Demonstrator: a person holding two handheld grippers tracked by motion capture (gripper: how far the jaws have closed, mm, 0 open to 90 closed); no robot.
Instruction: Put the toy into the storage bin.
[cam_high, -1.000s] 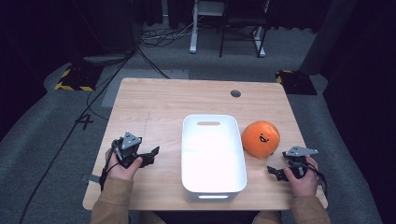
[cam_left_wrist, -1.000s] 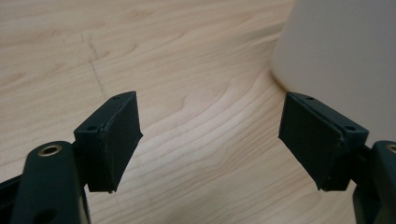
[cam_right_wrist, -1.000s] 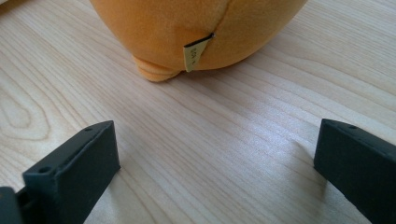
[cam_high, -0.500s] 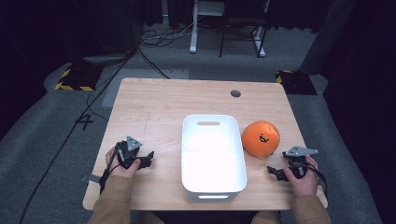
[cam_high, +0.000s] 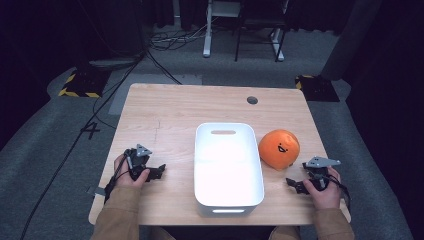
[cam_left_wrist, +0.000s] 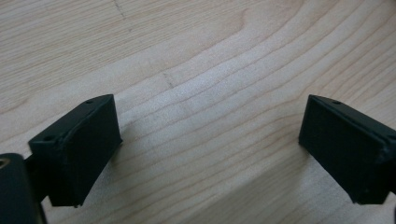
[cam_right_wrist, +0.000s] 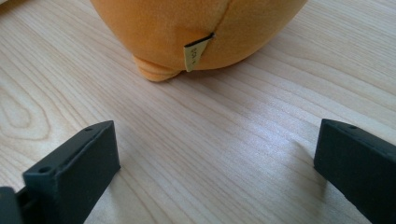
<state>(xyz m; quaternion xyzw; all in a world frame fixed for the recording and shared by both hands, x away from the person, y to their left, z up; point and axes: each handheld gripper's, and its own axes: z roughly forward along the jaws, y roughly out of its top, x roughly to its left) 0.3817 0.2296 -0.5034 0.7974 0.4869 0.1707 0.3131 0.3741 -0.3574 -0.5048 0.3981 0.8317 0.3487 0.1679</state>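
The orange plush sits on the wooden surface right of centre in the high view, just beside the right wall of the white bin, close enough that I cannot tell whether they touch. The bin stands in the middle of the frame with nothing in it, its long side running away from the person. That layout reads as a put-the-toy-in-the-bin setup: the plush lies next to its likely container, on the side of the hand nearest to it.

The right gripper rests low at the lower right of the high view, pointing toward the plush. In the right gripper view the plush fills the top of the frame, its small tag hanging at the seam, with a strip of bare wood between it and the jaws. Those jaws are spread wide and hold nothing, so a reach for the toy looks prepared but not begun.

The left gripper lies at the lower left of the high view, apart from the bin. Its jaws have just been opening and now stand wide, with only wood grain between them in the left gripper view; they pinch nothing.
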